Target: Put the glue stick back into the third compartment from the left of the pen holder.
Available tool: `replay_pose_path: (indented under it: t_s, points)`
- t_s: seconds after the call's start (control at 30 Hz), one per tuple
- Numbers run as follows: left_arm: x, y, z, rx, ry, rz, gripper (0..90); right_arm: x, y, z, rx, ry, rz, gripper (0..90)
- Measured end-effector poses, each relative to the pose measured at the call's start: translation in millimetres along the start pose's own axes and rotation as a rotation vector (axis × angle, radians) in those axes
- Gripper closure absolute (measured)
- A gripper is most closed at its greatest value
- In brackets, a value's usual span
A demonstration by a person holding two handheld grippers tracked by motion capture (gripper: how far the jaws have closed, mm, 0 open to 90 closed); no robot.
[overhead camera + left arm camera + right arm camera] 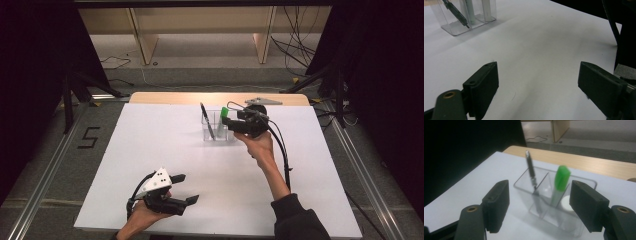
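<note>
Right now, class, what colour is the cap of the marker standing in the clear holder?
Bright green cap, on a marker in the clear holder; clearest in the right gripper view.

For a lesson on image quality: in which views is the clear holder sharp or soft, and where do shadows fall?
High view: clear holder small but fairly sharp, dark surroundings. Left gripper view: soft shadows on the white table. Right gripper view: green-capped marker and dark pen slightly blurred.

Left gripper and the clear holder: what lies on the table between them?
Nothing: the left gripper view shows bare white table from the left gripper to the clear holder.
</note>
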State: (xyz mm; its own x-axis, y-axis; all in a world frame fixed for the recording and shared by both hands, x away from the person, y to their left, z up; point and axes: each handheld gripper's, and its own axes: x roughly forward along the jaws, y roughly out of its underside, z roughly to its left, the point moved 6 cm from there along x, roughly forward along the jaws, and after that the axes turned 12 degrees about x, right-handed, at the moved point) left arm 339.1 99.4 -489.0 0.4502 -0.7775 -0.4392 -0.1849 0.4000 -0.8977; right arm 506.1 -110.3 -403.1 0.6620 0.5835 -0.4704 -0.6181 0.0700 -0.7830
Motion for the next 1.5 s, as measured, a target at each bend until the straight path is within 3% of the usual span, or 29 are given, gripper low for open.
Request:
replay_pose_path:
  t_s: [0.23,0.4,0.8,1.17,1.5]
  points:
    - [0.1,0.3,0.3,-0.005,0.003,0.0,16.5,-22.4,27.5,17.5,-0.086,-0.042,0.014,32.7]
    - [0.5,0.5,0.1,-0.01,0.003,0.0,16.5,-35.8,41.9,21.4,-0.121,-0.039,0.017,32.6]
    - [0.9,1.4,0.6,-0.014,0.002,0.003,16.5,-54.1,69.3,17.6,-0.139,-0.04,0.028,32.4]
    - [-0.4,1.1,1.3,-0.014,0.001,0.001,16.4,-67.6,83.8,22.2,-0.157,-0.086,0.021,28.2]
    - [-0.1,0.9,2.5,-0.019,-0.001,0.003,16.5,-83.6,98.5,11.6,-0.154,-0.101,0.004,27.4]
